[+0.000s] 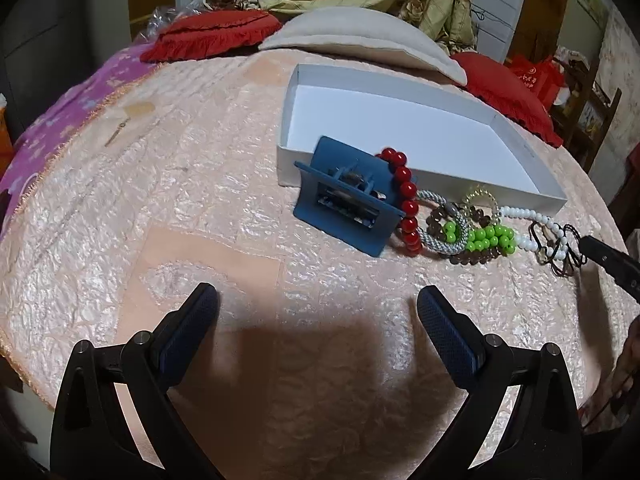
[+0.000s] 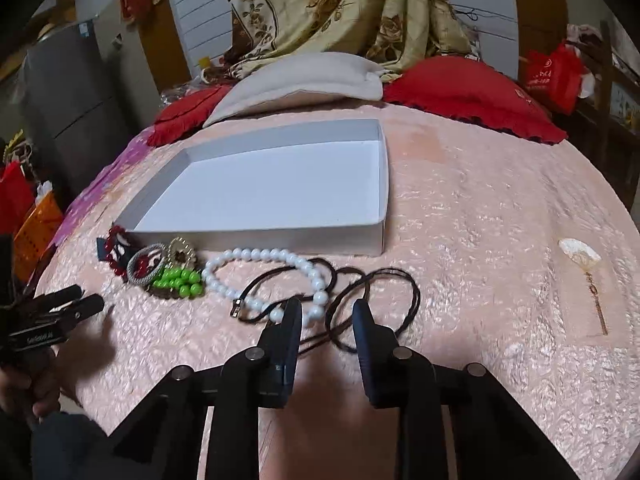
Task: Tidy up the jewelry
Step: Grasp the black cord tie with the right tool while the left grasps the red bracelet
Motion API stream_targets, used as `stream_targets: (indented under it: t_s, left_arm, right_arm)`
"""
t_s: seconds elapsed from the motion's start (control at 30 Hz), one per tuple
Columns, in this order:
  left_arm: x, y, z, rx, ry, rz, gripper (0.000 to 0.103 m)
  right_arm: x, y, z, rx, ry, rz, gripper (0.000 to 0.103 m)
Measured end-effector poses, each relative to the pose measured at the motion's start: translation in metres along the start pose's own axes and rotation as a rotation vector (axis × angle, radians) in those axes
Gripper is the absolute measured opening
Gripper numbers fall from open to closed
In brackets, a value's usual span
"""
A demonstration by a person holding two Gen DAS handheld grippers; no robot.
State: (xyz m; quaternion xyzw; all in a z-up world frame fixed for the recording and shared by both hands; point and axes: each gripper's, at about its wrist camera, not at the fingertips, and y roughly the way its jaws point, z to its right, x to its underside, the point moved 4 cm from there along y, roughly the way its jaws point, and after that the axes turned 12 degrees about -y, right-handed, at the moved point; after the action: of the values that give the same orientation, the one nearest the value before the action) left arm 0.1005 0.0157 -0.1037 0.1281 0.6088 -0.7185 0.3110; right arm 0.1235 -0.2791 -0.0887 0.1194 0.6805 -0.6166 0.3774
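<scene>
A shallow white box (image 1: 460, 184) (image 2: 260, 242) lies open on the pink bedspread. Along its near wall lies a row of jewelry: a blue hair claw (image 1: 348, 204), a red bead bracelet (image 1: 408, 200), green beads (image 1: 488, 238) (image 2: 182, 278), a white bead bracelet (image 2: 264, 256) and a black cord necklace (image 2: 384, 276). My right gripper (image 2: 328, 306) is narrowly open over the cord and the end of the white beads; both pass between its fingertips, and the pads do not press on them. My left gripper (image 1: 318, 294) stands wide open above bare bedspread, short of the hair claw.
A shell-topped gold hairpin (image 2: 580, 258) lies apart at the right. Red cushions (image 2: 472, 92) and a beige pillow (image 2: 304, 80) line the far side of the bed. The bed's edge curves along the left in the left wrist view, and a hand holds the left gripper (image 2: 60, 308).
</scene>
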Motion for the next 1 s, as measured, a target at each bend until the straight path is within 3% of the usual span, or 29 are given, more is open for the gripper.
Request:
stream_targets:
  t_s: [0.23,0.3,0.67,0.73,0.9,1.0]
  left_arm:
    - [0.001,0.005,-0.001,-0.004,0.006,-0.022,0.101]
    - [0.000,0.004,-0.002,-0.003,0.002,-0.019,0.101]
    - [-0.011,-0.002,-0.010,0.019,-0.017,0.011,0.100]
    - [-0.015,-0.004,-0.007,0.057,-0.012,0.016,0.094]
    - [-0.019,0.004,0.009,0.146,0.003,-0.048,0.058]
    - [-0.016,0.001,0.019,0.198,0.015,-0.072,0.057]
  right_arm:
    - [0.005,0.023,0.001,0.012,0.004,-0.086,0.011]
    - [0.005,0.022,0.004,-0.018,0.041,-0.071,0.003]
    - [0.010,-0.024,0.010,-0.064,0.155,0.068,0.003]
    - [0.010,-0.030,0.007,-0.075,0.155,0.086,0.003]
    - [0.007,-0.029,-0.005,-0.083,0.132,0.086,0.003]
    - [0.006,-0.026,-0.010,-0.092,0.118,0.082,0.003]
